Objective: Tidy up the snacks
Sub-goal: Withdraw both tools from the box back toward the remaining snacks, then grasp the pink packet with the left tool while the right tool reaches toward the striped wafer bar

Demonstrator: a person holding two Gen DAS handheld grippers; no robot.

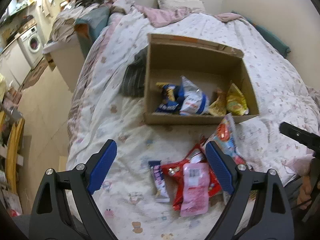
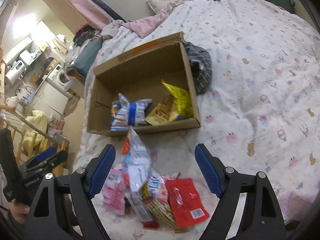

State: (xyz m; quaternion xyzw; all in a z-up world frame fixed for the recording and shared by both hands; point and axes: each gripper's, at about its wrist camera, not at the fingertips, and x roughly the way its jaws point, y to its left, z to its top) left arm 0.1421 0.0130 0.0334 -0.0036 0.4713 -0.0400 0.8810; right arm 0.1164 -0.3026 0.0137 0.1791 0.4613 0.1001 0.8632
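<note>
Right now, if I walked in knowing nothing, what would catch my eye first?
Probably the open brown cardboard box in the middle of the bed, with blue-and-white and yellow snack bags in its near end. Next, the loose pile of packets on the patterned quilt in front of it, notably a shiny red packet and a pale pink pouch. Two open blue-padded grippers hover over that pile.

One cardboard box (image 1: 197,60) — two claws (image 1: 162,166).
</note>
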